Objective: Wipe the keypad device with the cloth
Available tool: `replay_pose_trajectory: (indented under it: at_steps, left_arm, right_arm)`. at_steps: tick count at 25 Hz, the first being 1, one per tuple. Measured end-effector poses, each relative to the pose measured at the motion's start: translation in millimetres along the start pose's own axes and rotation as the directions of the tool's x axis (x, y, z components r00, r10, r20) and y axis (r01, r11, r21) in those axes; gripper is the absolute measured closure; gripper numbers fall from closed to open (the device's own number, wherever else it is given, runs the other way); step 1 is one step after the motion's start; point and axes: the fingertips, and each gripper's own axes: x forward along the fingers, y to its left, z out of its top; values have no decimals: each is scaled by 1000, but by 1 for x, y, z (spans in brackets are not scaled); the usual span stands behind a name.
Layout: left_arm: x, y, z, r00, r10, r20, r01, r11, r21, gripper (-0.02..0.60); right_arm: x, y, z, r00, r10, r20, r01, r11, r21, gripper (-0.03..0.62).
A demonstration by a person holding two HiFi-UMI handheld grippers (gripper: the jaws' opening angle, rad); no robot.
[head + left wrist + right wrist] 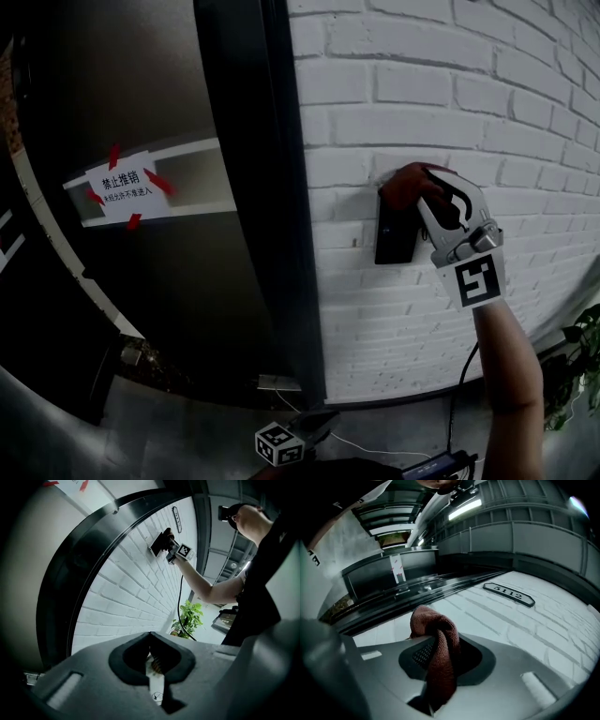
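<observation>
A black keypad device [395, 232] is mounted on the white brick wall [422, 84]. My right gripper [433, 187] is shut on a reddish-brown cloth [409, 184], which is pressed against the device's top edge. In the right gripper view the cloth [437, 653] hangs bunched between the jaws of my right gripper [440, 637]. My left gripper [305, 431] hangs low by the floor, far from the device, and mostly its marker cube shows. In its own view my left gripper [150, 633] is shut on nothing. That view shows the device [156, 543] and the right gripper [174, 550] far up the wall.
A dark door frame [272, 187] runs left of the device, beside a glass door bearing a taped paper notice [122, 185]. A number plate [509, 594] sits on the bricks. A cable [459, 403] hangs below the device, and a potted plant [583, 356] stands at the right.
</observation>
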Motion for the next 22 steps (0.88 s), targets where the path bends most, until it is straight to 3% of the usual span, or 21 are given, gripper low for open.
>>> replay_pose_trajectory:
  at_steps: [6, 8, 12, 15, 17, 22]
  left_arm:
    - [3, -1, -1, 1000, -2, -4, 2, 1000, 3, 577]
    - [6, -3, -2, 1000, -6, -9, 6, 1000, 4, 578]
    - [15, -10, -3, 999, -25, -24, 26, 1000, 11, 578]
    - [19, -16, -3, 999, -34, -34, 34, 999, 16, 578]
    - [20, -17, -5, 999, -29, -41, 29, 999, 17, 577]
    - [24, -22, -12, 999, -8, -53, 8, 1000, 10, 577]
  right_arm:
    - [13, 28, 23, 999, 30, 39, -25, 990, -138, 526]
    - [8, 49, 22, 995, 85, 57, -71, 975, -211, 525]
    - [-9, 128, -2, 955, 296, -12, -275, 870, -409, 525]
    - [-28, 164, -24, 927, 372, -53, -359, 834, -419, 523]
    - [-39, 171, -36, 922, 383, -60, -376, 845, -380, 514]
    - [-63, 136, -47, 960, 280, 1, -279, 957, -83, 511]
